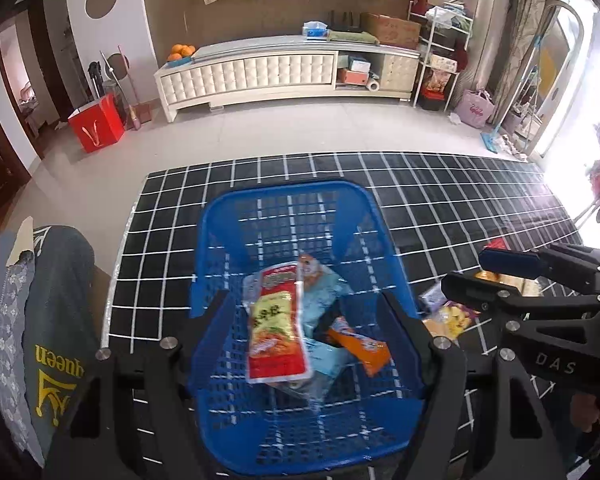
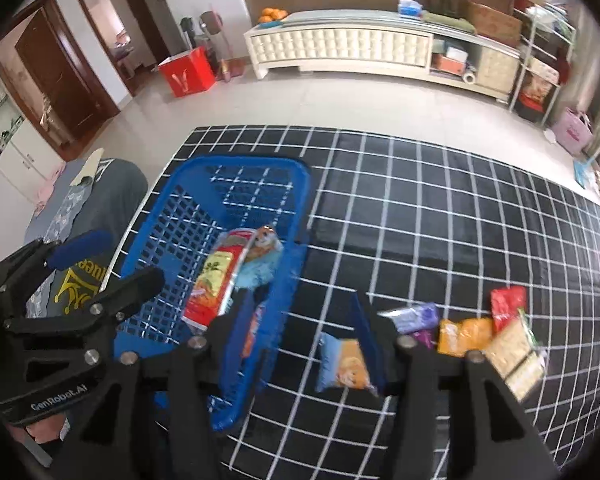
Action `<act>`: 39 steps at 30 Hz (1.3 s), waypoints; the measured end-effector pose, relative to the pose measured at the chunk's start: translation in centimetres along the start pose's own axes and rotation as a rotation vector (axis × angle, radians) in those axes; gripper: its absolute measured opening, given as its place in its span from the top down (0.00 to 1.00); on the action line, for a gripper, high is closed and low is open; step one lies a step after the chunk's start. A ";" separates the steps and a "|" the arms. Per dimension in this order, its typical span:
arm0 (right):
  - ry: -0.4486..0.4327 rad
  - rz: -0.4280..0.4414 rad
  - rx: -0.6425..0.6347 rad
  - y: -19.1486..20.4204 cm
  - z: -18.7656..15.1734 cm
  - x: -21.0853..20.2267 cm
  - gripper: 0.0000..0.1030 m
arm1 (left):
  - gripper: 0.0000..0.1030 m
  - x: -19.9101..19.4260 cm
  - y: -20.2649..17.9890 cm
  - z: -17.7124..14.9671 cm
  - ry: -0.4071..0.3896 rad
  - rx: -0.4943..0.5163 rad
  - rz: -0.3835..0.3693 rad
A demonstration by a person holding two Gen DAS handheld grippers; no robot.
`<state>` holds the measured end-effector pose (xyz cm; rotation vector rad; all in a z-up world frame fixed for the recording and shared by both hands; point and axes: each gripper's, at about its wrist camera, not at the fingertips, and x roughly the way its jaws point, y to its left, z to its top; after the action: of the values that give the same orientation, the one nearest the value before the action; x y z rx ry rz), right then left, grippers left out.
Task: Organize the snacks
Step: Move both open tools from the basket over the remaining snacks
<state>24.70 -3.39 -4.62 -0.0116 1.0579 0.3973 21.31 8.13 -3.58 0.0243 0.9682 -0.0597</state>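
Figure: snack sorting, mid-transfer. A blue mesh basket (image 1: 296, 216) stands on a black grid-patterned cloth (image 2: 440, 208), toward the cloth's left edge. Inside lie a red-and-yellow packet (image 1: 276, 328), a pale blue packet (image 1: 324, 292) beneath it and an orange packet (image 1: 360, 346).

The left gripper (image 1: 306, 320) hovers over the basket with its jaws spread wide and nothing between them; the red-and-yellow packet directly below suggests a release just made, though this is inferred.

The right gripper (image 2: 300, 320) is likewise wide open and empty, poised above the cloth just right of the basket wall. A blue-and-orange packet (image 2: 344, 364) lies between its fingers on the cloth, apparently untouched. Further toward the cloth's right edge sit a purple packet (image 2: 414, 316), an orange pouch (image 2: 462, 336), a red pouch (image 2: 508, 304) and a cracker pack (image 2: 518, 354), clustered and partly overlapping.

Step in hand: loose snacks are being gathered into the basket, about half remaining. The next move likely calls for lowering the right gripper onto the blue-and-orange packet, closing across its narrow width, then lifting clear of the basket rim before release.
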 end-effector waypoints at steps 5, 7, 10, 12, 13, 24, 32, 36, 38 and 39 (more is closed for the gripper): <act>-0.041 -0.031 0.004 -2.9 -1.7 -2.2 0.29 | 0.31 -0.7 -2.7 -0.2 -0.003 0.033 -0.008; -0.042 -0.052 0.013 -4.5 -2.3 -3.0 0.29 | 0.31 -0.8 -3.8 -0.3 -0.001 0.050 -0.012; -0.041 -0.068 0.039 -6.4 -3.1 -3.9 0.27 | 0.31 -1.0 -6.1 -0.6 -0.002 0.084 -0.025; -0.050 -0.084 0.058 -7.8 -3.6 -4.7 0.26 | 0.31 -1.1 -7.4 -0.7 -0.005 0.106 -0.030; -0.055 -0.090 0.065 -8.4 -3.8 -5.0 0.25 | 0.31 -1.1 -8.1 -0.8 -0.006 0.120 -0.033; -0.023 -0.121 0.133 -14.0 -7.2 -6.1 0.23 | 0.31 0.8 -15.2 -1.5 0.034 0.202 -0.092; 0.000 -0.161 0.208 -19.2 -9.5 -5.5 0.23 | 0.31 4.4 -20.6 -2.1 0.107 0.250 -0.128; 0.037 -0.159 0.273 -22.4 -11.1 -4.1 0.23 | 0.31 6.3 -23.0 -2.1 0.141 0.277 -0.137; 0.057 -0.157 0.303 -23.9 -11.8 -3.3 0.23 | 0.31 7.5 -24.4 -2.1 0.160 0.293 -0.142; 0.064 -0.156 0.316 -24.5 -12.0 -3.0 0.23 | 0.31 8.0 -24.8 -2.1 0.167 0.298 -0.147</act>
<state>21.18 -29.52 -12.43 0.1751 1.1647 0.0859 22.57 -16.89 -11.18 0.2354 1.1199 -0.3414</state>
